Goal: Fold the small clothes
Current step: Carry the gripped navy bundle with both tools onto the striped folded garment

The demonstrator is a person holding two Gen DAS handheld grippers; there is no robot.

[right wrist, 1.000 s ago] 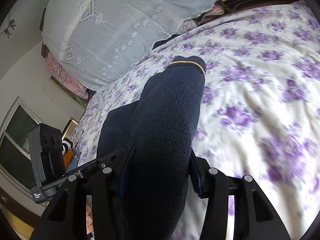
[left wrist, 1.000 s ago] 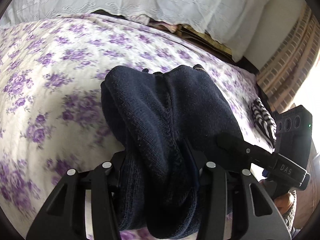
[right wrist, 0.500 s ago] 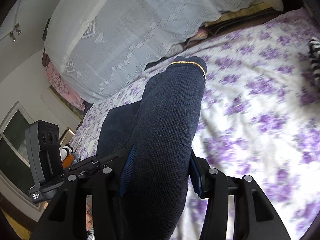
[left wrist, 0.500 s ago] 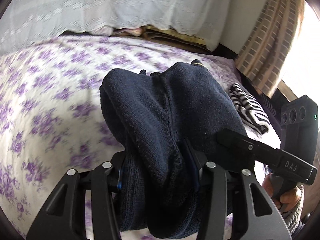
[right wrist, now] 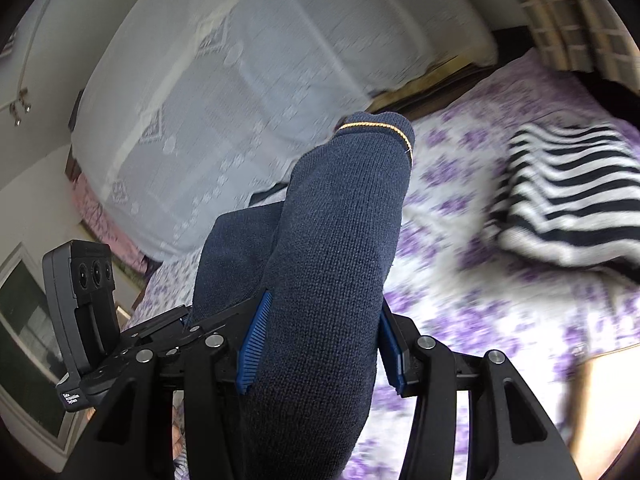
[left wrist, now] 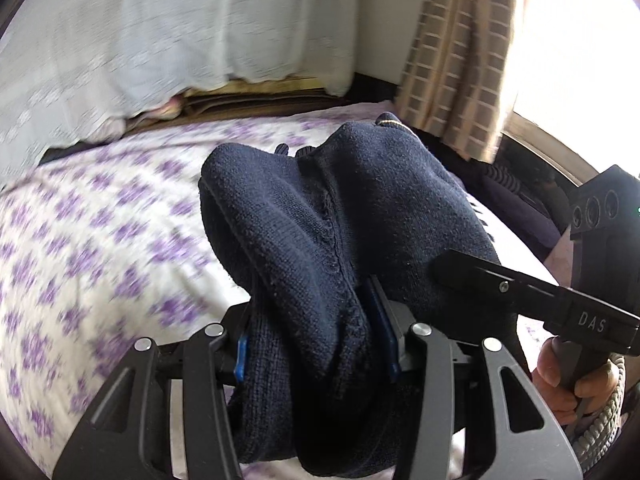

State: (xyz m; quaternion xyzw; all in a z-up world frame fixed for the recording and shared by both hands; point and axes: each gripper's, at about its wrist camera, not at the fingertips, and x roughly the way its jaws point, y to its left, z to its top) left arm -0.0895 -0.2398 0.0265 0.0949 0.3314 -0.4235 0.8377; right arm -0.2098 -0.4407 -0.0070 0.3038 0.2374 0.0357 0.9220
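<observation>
A folded navy knitted garment [left wrist: 340, 240] with a thin yellow stripe near its cuff hangs between both grippers above the bed. My left gripper [left wrist: 314, 344] is shut on one side of it. My right gripper [right wrist: 320, 340] is shut on the other side [right wrist: 332, 264], where the cuff [right wrist: 376, 126] stands up. The right gripper's body shows at the right of the left wrist view [left wrist: 560, 300], and the left gripper's body at the left of the right wrist view [right wrist: 92, 312]. A folded black-and-white striped garment [right wrist: 572, 196] lies on the bed to the right.
The bed has a white sheet with purple flowers [left wrist: 100, 240]. A large white lace-covered pillow pile [right wrist: 260, 80] stands at the head. A beige checked curtain [left wrist: 456, 52] and a bright window are at the right, near the bed's edge.
Both grippers, still holding the navy garment, have swung to the right across the bed. The striped garment and the curtain have come much closer in view.
</observation>
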